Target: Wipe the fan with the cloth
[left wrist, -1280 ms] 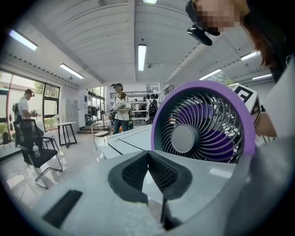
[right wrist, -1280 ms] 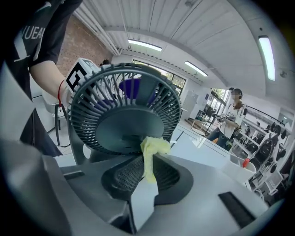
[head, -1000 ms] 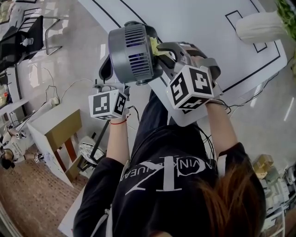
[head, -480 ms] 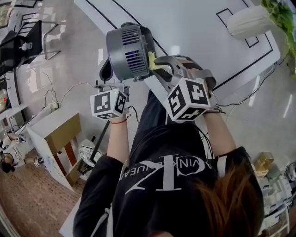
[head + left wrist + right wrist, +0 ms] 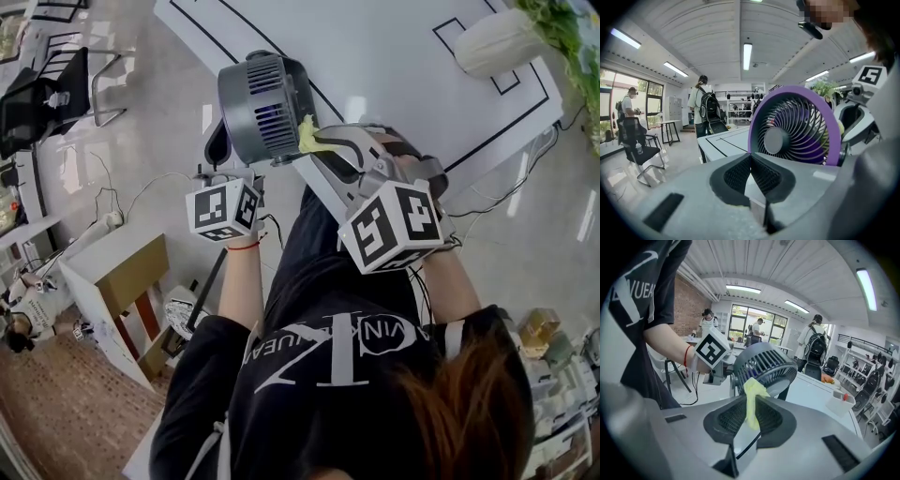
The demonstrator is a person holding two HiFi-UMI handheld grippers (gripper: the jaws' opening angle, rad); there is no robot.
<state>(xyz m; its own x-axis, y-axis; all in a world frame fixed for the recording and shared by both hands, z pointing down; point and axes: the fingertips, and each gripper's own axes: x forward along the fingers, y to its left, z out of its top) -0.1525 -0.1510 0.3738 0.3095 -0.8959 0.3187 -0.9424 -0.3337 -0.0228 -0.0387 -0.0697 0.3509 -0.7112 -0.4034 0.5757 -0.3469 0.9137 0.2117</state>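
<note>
A small fan (image 5: 261, 105) with a dark grey housing hangs in the air off the table's near edge. Its purple front ring (image 5: 794, 126) faces my left gripper (image 5: 218, 159), which is shut on the fan's stand from below. My right gripper (image 5: 317, 147) is shut on a yellow cloth (image 5: 307, 136) and presses it against the lower right rim of the rear grille (image 5: 761, 363). In the right gripper view the cloth (image 5: 751, 397) sticks up from between the closed pads and touches the grille.
A white table (image 5: 394, 70) with black lines lies beyond the fan, with a white plant pot (image 5: 502, 45) at its far right. Left on the floor are a black chair (image 5: 56, 84), cables and a white and wood box (image 5: 112, 272). People (image 5: 704, 105) stand farther off.
My right gripper has drawn back toward the body, and the cloth has slid down along the fan's rim. The left gripper and the fan have stayed nearly still.
</note>
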